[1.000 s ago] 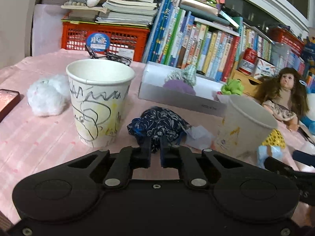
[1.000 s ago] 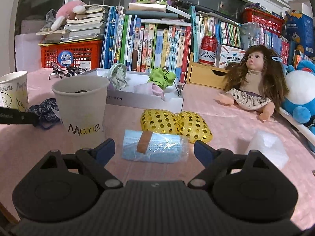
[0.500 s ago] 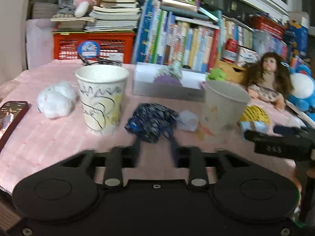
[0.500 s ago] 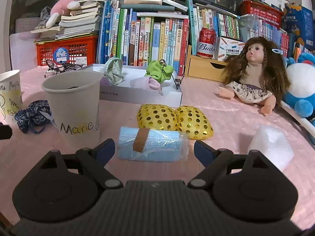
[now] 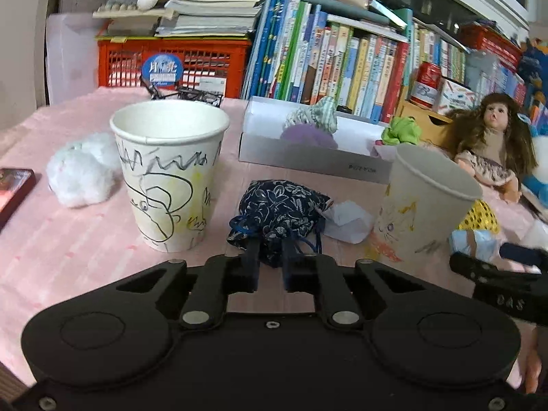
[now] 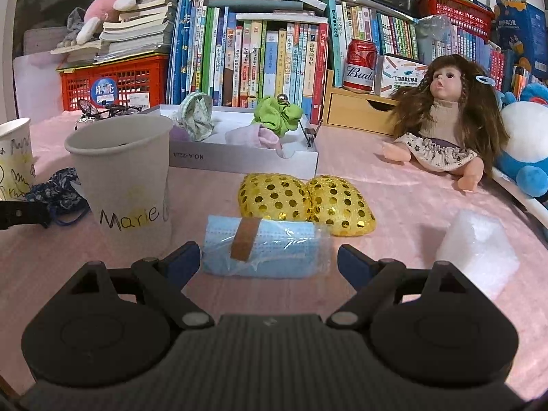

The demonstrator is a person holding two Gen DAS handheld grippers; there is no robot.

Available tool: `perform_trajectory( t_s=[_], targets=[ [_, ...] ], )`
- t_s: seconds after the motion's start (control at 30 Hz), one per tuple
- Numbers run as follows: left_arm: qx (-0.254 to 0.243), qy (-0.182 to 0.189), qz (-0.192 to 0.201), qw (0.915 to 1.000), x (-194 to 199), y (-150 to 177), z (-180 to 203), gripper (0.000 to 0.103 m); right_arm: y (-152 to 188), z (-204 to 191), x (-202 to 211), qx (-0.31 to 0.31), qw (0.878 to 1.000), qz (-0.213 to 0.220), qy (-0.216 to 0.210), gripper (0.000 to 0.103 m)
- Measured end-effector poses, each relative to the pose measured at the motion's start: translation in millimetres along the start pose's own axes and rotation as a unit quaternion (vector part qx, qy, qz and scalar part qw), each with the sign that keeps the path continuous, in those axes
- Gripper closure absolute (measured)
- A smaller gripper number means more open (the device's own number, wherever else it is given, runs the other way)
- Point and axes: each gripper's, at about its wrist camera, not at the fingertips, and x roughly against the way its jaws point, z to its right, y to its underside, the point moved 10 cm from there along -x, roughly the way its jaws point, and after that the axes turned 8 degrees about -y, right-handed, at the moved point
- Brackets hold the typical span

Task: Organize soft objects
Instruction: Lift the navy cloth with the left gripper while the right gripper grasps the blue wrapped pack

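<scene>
The dark blue floral pouch point(image 5: 279, 210) is seen lying on the pink-covered table point(image 5: 68, 250), between the scribbled paper cup point(image 5: 169, 171) and the tilted paper cup point(image 5: 423, 205). Its near edge is pinched by the left tongs point(image 5: 270, 251), whose jaws are drawn nearly together on the cloth. A crumpled white paper scrap point(image 5: 349, 221) is found just beside the pouch on its right. A white fluffy ball point(image 5: 82, 174) is placed left of the scribbled cup.

The right tongs point(image 6: 269, 260) are held wide apart, with the wrapped blue mask pack point(image 6: 265, 250) lying on the table just ahead of them and untouched by either finger. Just behind the pack, touching or nearly so, a gold-spotted yellow pouch point(image 6: 304, 202) is seen. The cup marked "Marie" point(image 6: 123, 174) stands to the left of the pack. Farther back, a shallow white box point(image 6: 239, 157) is shown holding a checked cloth item point(image 6: 197, 116), a green cloth item point(image 6: 277, 116) and a pale purple one point(image 6: 253, 137). A doll point(image 6: 441, 120) is seated at the right, and a white foam block point(image 6: 476, 246) lies nearer.
</scene>
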Motion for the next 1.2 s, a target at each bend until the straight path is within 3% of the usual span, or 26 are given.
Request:
perform_trajectory(
  t_s=[0.4,0.5,0.57,0.6,0.7,0.83,1.2],
  targets=[
    [-0.068,0.026,-0.005,0.9973,60,30,-6,0.094,1,-1,-2,0.005,1.000,-0.005,0.005,0.010],
    [-0.070,0.030,-0.001,0.9971,73,30,-10,0.082,1,-1,-2,0.005,1.000,-0.005,0.005,0.010],
    [-0.070,0.024,0.004,0.9972,78,28,-13,0.067,1,-1,-2,0.006,1.000,-0.008,0.004,0.010],
    [-0.072,0.019,0.007,0.9972,79,26,-14,0.053,1,-1,-3,0.006,1.000,-0.010,0.003,0.010],
    [-0.072,0.012,0.031,0.9969,82,17,-16,0.043,1,0,-4,0.000,1.000,-0.015,0.004,0.010],
    [-0.077,-0.002,0.052,0.9957,70,6,-13,0.022,-2,3,-4,-0.010,1.000,-0.013,0.003,0.010],
    [-0.055,0.012,0.022,0.9982,17,5,-4,0.020,0,5,-7,-0.008,1.000,-0.020,0.011,0.010]
  ],
)
